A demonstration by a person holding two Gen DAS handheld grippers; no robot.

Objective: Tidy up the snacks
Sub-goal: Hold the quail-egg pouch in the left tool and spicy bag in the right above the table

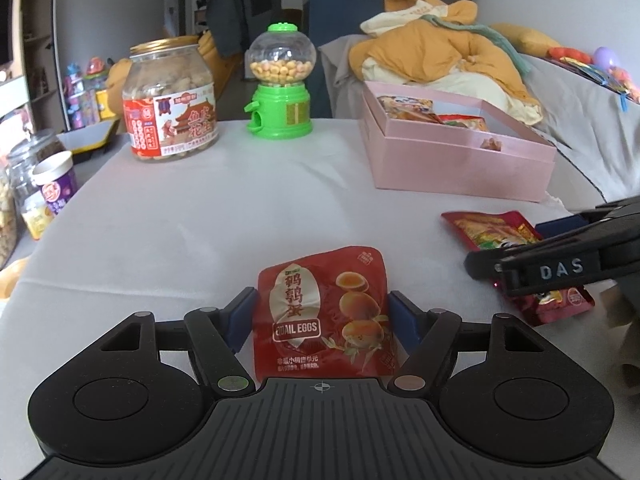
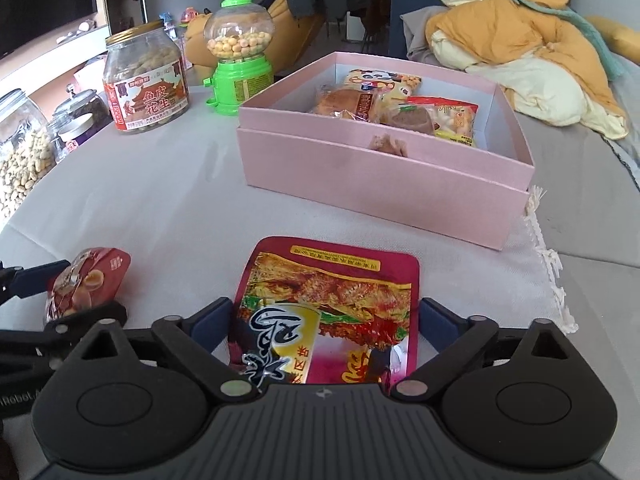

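Observation:
My left gripper [image 1: 323,314] is shut on a red quail eggs packet [image 1: 324,312], its blue pads against both sides. That packet also shows at the left of the right wrist view [image 2: 86,280]. My right gripper [image 2: 325,326] is shut on a dark red meat snack packet [image 2: 332,308], which also shows in the left wrist view [image 1: 492,230]. An open pink box [image 2: 380,184] stands beyond on the table and holds several wrapped snacks [image 2: 400,108]. It sits at the right in the left wrist view [image 1: 460,164].
A peanut jar [image 1: 170,100] and a green candy dispenser [image 1: 280,80] stand at the table's far side. Glass jars and a purple cup [image 1: 56,188] stand off the left edge. A sofa with piled yellow bedding [image 1: 448,48] lies behind the box. Grey cloth [image 1: 200,220] covers the table.

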